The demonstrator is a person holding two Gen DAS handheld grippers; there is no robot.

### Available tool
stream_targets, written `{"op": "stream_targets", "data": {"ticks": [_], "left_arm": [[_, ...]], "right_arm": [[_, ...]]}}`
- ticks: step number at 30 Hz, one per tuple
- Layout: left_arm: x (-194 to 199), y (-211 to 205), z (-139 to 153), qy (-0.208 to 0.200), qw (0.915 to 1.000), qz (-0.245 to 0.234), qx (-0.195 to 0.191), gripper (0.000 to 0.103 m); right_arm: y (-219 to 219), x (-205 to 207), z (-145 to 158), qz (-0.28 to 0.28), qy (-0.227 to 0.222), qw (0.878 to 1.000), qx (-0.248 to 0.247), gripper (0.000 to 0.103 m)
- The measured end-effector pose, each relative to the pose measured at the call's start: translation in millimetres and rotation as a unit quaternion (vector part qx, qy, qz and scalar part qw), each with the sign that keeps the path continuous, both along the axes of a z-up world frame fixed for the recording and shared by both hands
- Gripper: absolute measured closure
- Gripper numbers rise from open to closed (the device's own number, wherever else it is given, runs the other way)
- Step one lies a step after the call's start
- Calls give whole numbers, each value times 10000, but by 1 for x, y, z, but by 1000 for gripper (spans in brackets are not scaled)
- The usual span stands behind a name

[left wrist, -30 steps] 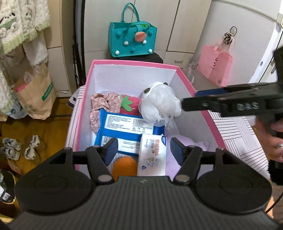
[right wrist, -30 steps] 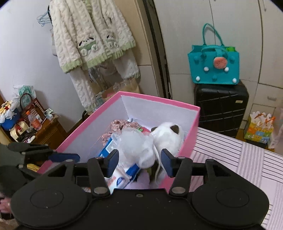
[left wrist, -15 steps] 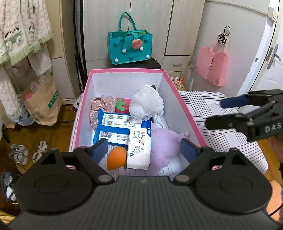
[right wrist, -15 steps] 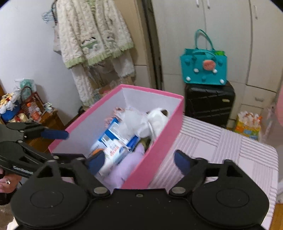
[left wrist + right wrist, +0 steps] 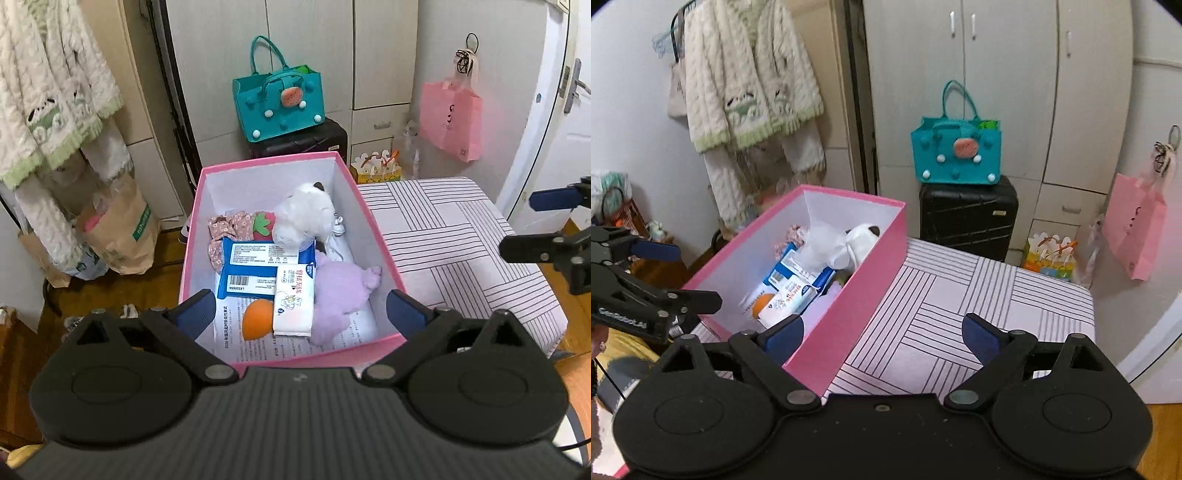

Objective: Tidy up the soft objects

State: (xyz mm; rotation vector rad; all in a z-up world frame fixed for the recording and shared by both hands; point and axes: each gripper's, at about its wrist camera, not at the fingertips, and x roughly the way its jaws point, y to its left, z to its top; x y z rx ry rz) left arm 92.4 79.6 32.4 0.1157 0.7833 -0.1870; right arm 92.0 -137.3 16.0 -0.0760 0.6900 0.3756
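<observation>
While hidden opposite, purple plush (image 5: pixel 340 291) shows leftward.

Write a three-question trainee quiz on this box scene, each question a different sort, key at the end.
1. True or false: the left gripper holds the white plush.
2. Multiple choice: the orange ball in the pink box lies beside A) the white tissue pack, B) the teal bag, C) the suitcase.
3. Fill in: the box stands on a surface with a ____ cover.

Key
1. False: its jaws stand apart with nothing gripped, and the plush lies in the box.
2. A
3. striped
</observation>
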Motion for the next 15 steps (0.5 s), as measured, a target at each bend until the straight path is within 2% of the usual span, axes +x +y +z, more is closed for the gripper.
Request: {"op": "stream_targets", "data": {"ticks": [4, 7, 12, 15], "left_arm": [[-11, -9, 9, 31, 9999, -115, 64, 2], [-19, -11, 13, 44, 9999, -97, -89, 0], [-25, -16, 15, 205, 9994, 285, -17, 0], [-30, -16, 14, 165, 9993, 326, -89, 0]], "right_arm": [[-8, -24, 11, -195, -367, 9990, 191, 8], [-11, -34, 13, -187, -333, 9988, 301, 8], [-7, -52, 7, -469, -434, 9979, -44, 8], [-11, -57, 8, -579, -341, 9976, 145, 8]]}}
